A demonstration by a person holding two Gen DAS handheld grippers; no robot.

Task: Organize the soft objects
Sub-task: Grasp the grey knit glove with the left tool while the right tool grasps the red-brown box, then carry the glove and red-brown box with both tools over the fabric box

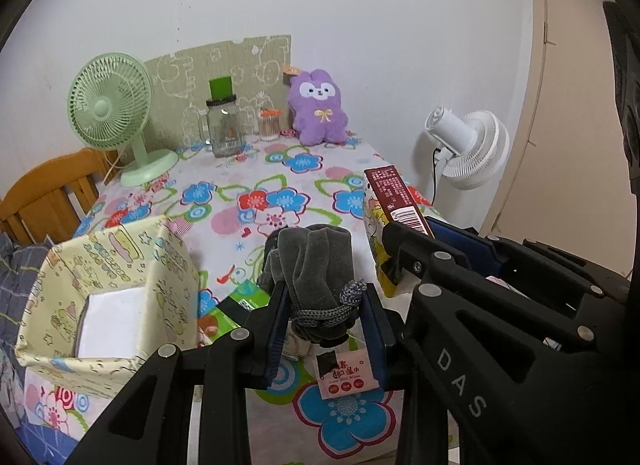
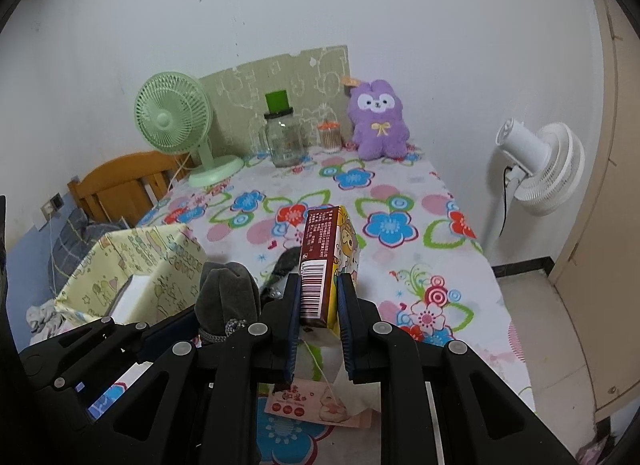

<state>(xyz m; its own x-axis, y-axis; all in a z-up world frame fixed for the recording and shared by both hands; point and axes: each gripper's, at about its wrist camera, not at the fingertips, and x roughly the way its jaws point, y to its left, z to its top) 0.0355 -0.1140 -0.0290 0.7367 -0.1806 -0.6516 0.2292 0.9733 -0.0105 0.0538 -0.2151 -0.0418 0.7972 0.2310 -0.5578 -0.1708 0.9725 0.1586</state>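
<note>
At the left edge of the table (image 1: 240, 169) stands the open box (image 1: 116, 289), papered in pale yellow, with a white block lying inside it. Judging by the task, that box is where the soft things go.

Just right of it, the left gripper (image 1: 326, 329) is clamped on a grey pouch (image 1: 316, 265); the pads pinch it low, near its drawstring, and the top flops free above the jaws. To do this step well, carry the pouch over the box's near wall with room to spare, since the slack top can catch on the paper rim, and let go only once it hangs over the open middle, clear of the white block's edge.

Further right, the right gripper (image 2: 320, 317) is closed on a carton (image 2: 324, 261), upright, gripped at its lower end. It is stiff and tall, so keep it level and apart from the left gripper, which is just beside it; a knock could twist the carton in the pads.

A wipes pack (image 2: 316, 405) lies on the table below both.
</note>
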